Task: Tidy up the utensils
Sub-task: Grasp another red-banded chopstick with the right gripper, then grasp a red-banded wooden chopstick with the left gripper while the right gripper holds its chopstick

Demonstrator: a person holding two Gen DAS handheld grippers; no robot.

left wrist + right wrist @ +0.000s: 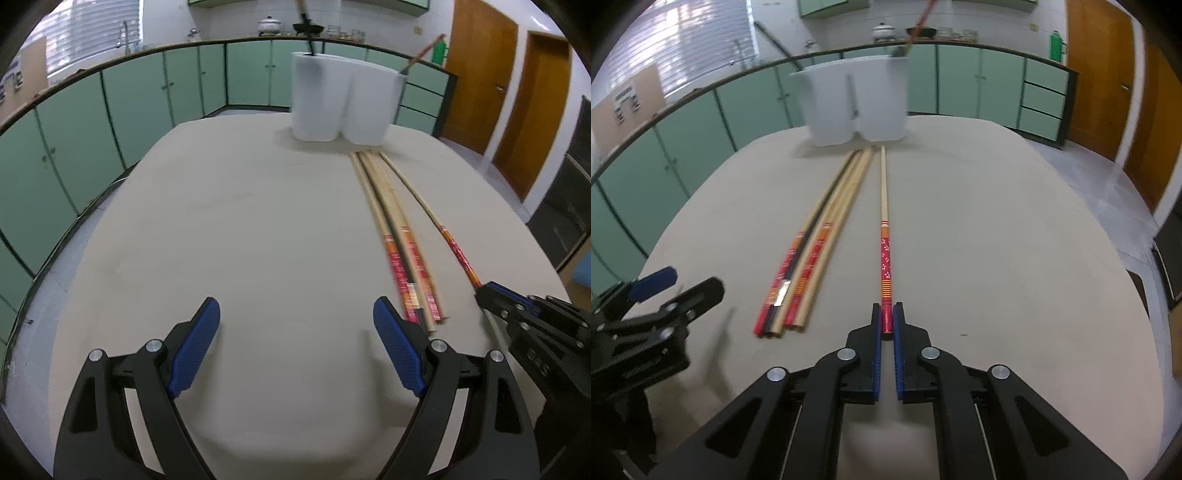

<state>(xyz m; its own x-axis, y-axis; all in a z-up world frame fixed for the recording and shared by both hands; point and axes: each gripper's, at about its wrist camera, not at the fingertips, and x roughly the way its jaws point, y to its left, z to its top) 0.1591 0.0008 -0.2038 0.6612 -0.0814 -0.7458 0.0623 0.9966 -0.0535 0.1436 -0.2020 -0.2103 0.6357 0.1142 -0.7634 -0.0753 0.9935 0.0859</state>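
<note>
On the beige table (997,240), the right gripper (887,317) clamps one red-patterned wooden chopstick (884,240), the left gripper (295,332) gapes empty, the bundle of loose chopsticks (812,251) awaits, and the white twin-cup holder (855,103) holds only two utensils.

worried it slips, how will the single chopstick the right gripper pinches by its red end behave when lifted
The chopstick looks stiff and light. Held only at its end by the right gripper, it may pivot or droop. Being slim and round, it would likely roll if dropped.

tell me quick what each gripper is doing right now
Left gripper: open, holding nothing, just above the table.
Right gripper: shut on the red end of the single chopstick.
</note>
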